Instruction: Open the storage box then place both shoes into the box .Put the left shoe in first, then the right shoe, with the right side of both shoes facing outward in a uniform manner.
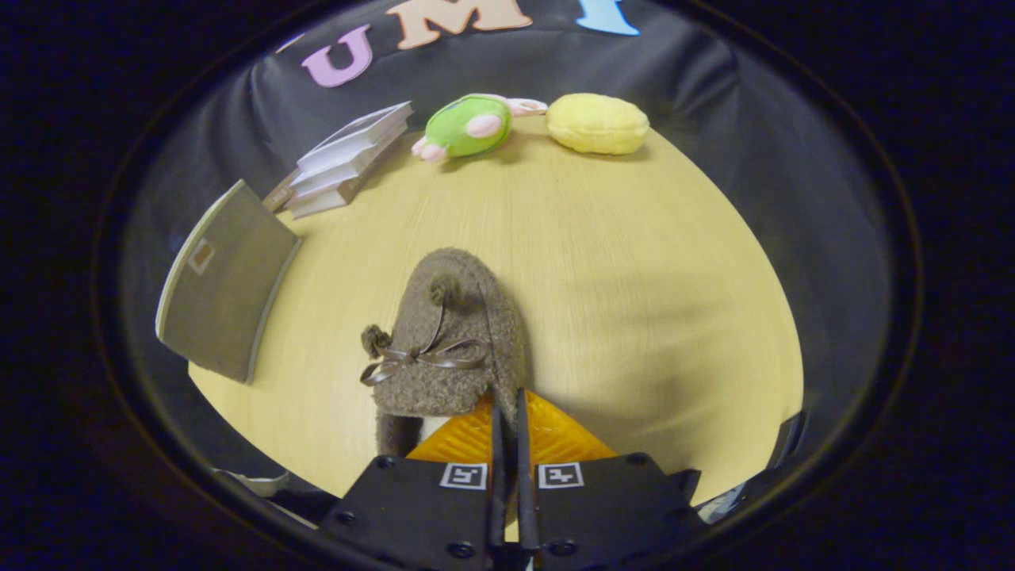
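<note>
A brown fuzzy shoe [452,333] with a ribbon bow and two pompoms points away from me, toe toward the far side of the round wooden table [634,262]. Its orange inner lining [464,440] shows on both sides of the fingers. My gripper [507,408] is shut on the shoe's rear rim, the two fingers nearly touching with the thin edge pinched between them. The grey storage box [226,281] stands to the left of the shoe at the table's left edge, one flat grey face with a small label turned toward me. I cannot tell from here whether it is open.
A stack of white books [349,159] lies beyond the box at the back left. A green plush toy [468,125] and a yellow plush cushion [597,123] rest at the far edge. Bare tabletop spreads to the right of the shoe.
</note>
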